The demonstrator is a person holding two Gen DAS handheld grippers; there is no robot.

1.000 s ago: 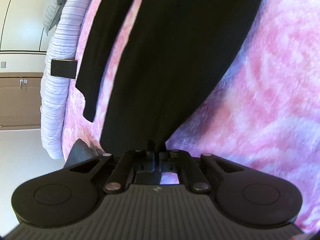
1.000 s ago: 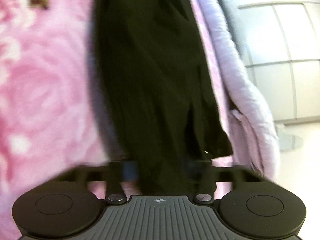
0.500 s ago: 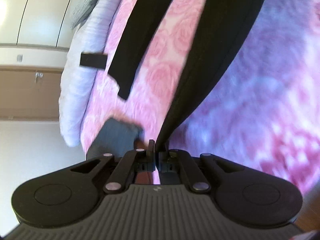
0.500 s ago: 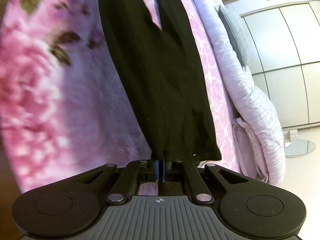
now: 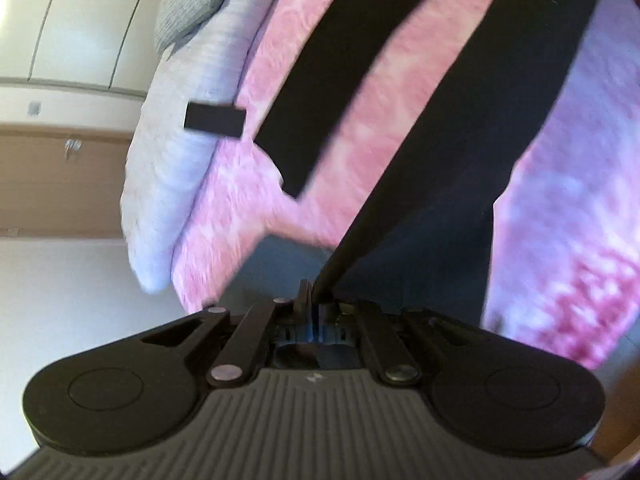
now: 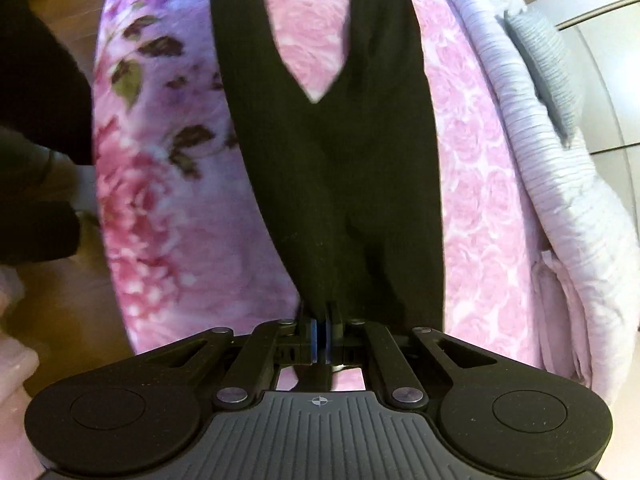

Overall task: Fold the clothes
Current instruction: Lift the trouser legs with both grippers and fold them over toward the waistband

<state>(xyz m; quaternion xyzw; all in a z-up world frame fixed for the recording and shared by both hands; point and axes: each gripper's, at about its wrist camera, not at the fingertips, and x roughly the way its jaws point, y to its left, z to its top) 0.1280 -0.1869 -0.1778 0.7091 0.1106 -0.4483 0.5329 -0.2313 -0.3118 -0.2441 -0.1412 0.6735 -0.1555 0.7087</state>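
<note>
Black fabric dominates both wrist views: a pair of black trousers [image 6: 340, 168] is stretched above a pink floral blanket [image 6: 172, 200], with each end pinched in one gripper. In the right wrist view, the right gripper [image 6: 320, 320] has its jaws pressed together on a gathered edge of the garment; from that point the cloth widens and splits into two legs, with a wedge of blanket showing between them. In the left wrist view, the left gripper [image 5: 310, 300] is likewise closed, clamping a narrow, taut fold of the same trousers [image 5: 460, 152], which fans out toward the top of the picture. A second strip of the garment lies apart on the blanket [image 5: 352, 148], its end square-cut. Beyond the blanket, a pale lilac ribbed quilt [image 5: 180, 160] forms a rolled border, carrying a small black rectangular tag [image 5: 215, 120]. A grey knitted pillow [image 6: 544, 68] rests on the quilt [image 6: 560, 184] in the right wrist view. White cabinet doors [image 5: 80, 20] stand behind. Motion blur softens the left wrist view.
</note>
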